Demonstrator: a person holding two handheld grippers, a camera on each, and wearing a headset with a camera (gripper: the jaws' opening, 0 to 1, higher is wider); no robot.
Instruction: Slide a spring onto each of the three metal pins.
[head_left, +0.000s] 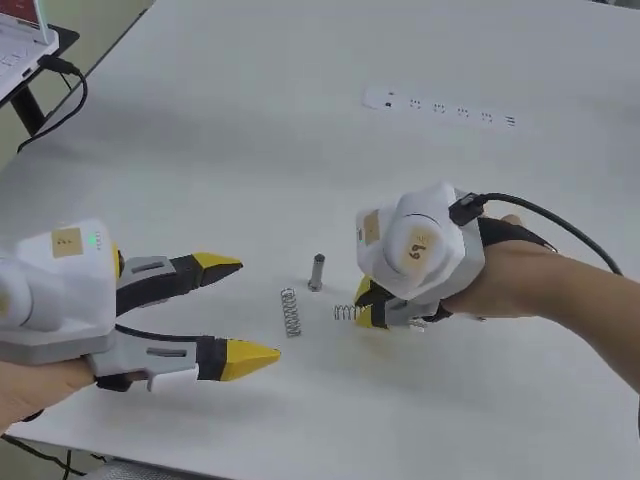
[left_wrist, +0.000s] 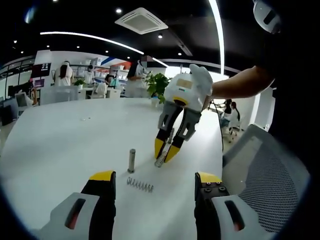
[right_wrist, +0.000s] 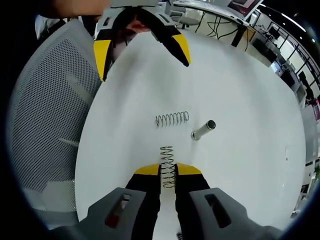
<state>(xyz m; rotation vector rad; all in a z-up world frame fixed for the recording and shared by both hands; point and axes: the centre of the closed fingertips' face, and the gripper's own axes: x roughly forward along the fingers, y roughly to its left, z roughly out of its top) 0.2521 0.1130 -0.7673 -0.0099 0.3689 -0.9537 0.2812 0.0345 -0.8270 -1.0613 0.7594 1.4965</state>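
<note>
My right gripper (right_wrist: 168, 172) is clamped on a coil spring (right_wrist: 166, 154), whose free end pokes forward over the white table (right_wrist: 240, 90). In the head view the upright metal pin (head_left: 317, 271) stands near, at 11 o'clock from it. A second spring (head_left: 291, 311) lies loose at the pin's 7 o'clock. My left gripper (head_left: 248, 308) hovers with its jaws apart.

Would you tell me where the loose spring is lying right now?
In the head view the loose spring lies flat on the table, just near-side of the upright metal pin, between the open left gripper and the right gripper.
</note>
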